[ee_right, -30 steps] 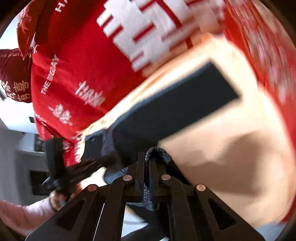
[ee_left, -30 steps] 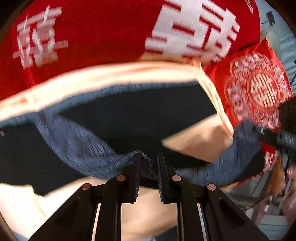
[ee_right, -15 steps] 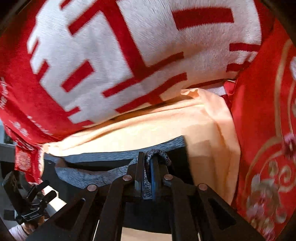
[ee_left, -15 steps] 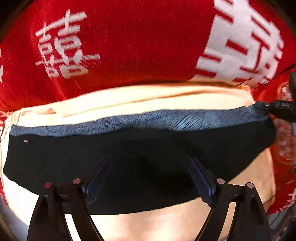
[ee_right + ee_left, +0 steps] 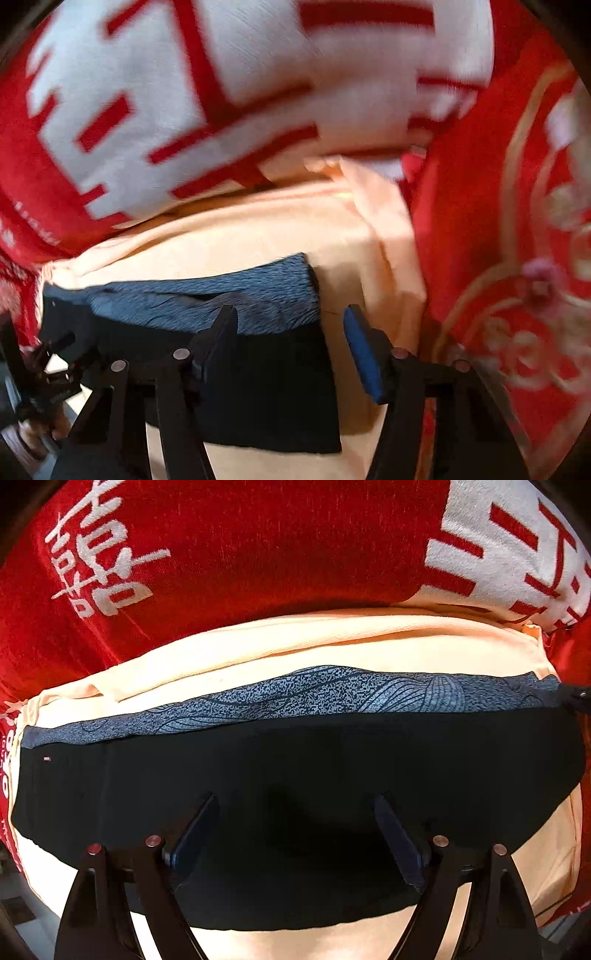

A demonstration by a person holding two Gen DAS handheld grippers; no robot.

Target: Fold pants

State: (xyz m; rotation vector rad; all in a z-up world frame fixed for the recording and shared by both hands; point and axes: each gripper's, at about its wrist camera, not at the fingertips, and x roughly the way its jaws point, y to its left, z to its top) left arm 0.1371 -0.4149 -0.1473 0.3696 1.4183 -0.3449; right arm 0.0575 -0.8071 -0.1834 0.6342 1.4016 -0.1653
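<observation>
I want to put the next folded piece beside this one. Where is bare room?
Bare peach cloth shows in a band between the dark pants and the red blanket, and right of the pants toward the red embroidered fabric. The pants' own patch is crowded: both claws, left and right, hang open above it.

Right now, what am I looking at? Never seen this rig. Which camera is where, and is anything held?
No robot arm: a person carries a two-finger hand-held gripper in each hand, each with a fisheye camera looking along its fingers. The left wrist view shows the left hand-held gripper with jaws wide apart over the dark pants, folded with a grey-blue patterned band along the far edge. The right wrist view shows the right hand-held gripper, jaws just opened, straddling the pants' end without pressing it. The pants lie on a peach cloth over a red blanket with white characters. Nothing is held.
</observation>
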